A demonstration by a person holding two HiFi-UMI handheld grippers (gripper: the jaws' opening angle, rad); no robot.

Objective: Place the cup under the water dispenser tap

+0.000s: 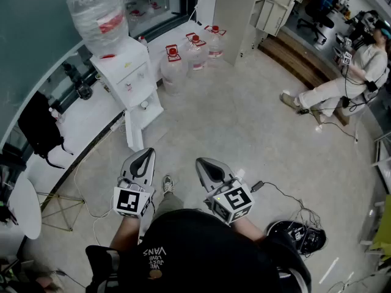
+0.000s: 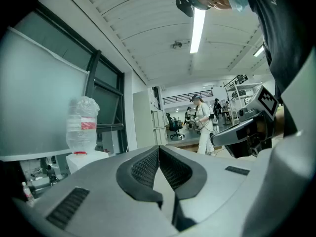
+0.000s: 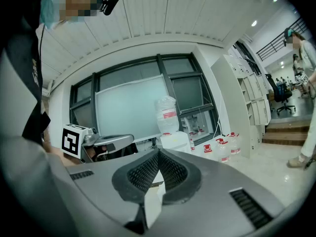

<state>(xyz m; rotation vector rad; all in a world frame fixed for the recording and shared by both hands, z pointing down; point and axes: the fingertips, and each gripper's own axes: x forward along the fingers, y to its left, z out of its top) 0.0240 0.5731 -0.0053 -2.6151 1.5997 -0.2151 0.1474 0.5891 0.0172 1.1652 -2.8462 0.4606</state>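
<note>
A person in a dark top stands on a pale floor (image 1: 244,102) with a two-jaw tool in each hand, both held out in front at waist height and pointing ahead. The left gripper (image 1: 145,152) has its jaws fully closed, the ribbed black pads pressed together at the tips in the left gripper view (image 2: 159,149), with nothing between them. The right gripper (image 1: 204,162) is closed too: in the right gripper view (image 3: 158,154) its pads meet at the tips and hold nothing. The two tools sit side by side without touching, and neither touches anything else.

A black cable (image 1: 287,197) trails across the floor to the person's right. Ahead and to the left, well apart from both tools, stands the white water dispenser (image 1: 131,78), with an upturned bottle (image 1: 101,14) on top. A small round object on its lower front ledge appears to be the cup (image 1: 145,105), though it is too small to tell for certain. Past the dispenser, spare water bottles (image 1: 194,47) with red caps stand in a cluster by the wall. At the far right a second person (image 1: 354,72) in light clothing sits near a raised wooden step.
</note>
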